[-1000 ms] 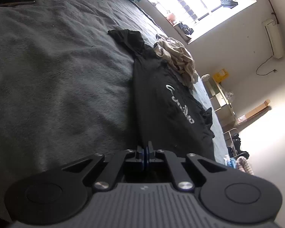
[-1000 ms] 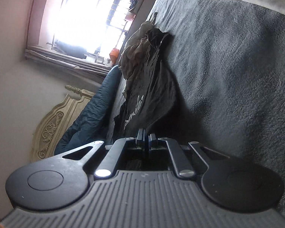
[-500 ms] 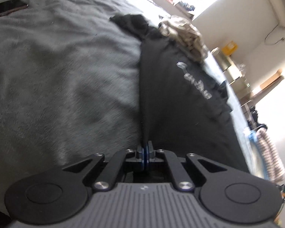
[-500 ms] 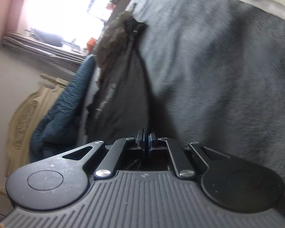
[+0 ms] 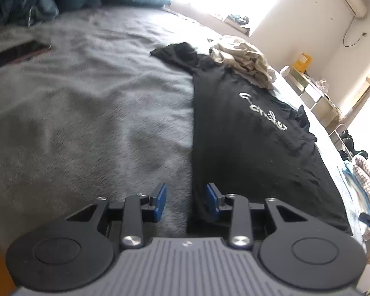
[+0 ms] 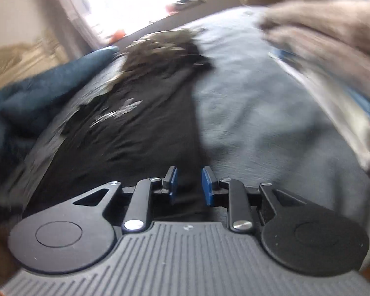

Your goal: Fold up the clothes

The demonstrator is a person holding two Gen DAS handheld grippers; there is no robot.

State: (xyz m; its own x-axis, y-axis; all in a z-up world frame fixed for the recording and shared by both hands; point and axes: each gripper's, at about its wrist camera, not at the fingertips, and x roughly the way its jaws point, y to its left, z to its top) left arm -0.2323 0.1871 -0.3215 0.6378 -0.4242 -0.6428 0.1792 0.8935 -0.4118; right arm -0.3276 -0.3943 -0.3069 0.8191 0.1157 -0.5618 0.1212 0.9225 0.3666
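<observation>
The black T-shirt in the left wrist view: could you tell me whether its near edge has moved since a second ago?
Yes. The black T-shirt was pinched up in the shut left tool; now its edge lies flat on the grey blanket between the opening jaws.

Both wrist cameras sit low over the grey fleece bedspread [image 5: 91, 113], each peering forward and down past its own blue-padded fingers. The left looks toward the bright window and far wall; the right, badly blurred, toward the headboard side. They share the flat black printed T-shirt [image 5: 246, 133] [image 6: 145, 133], close up.
</observation>
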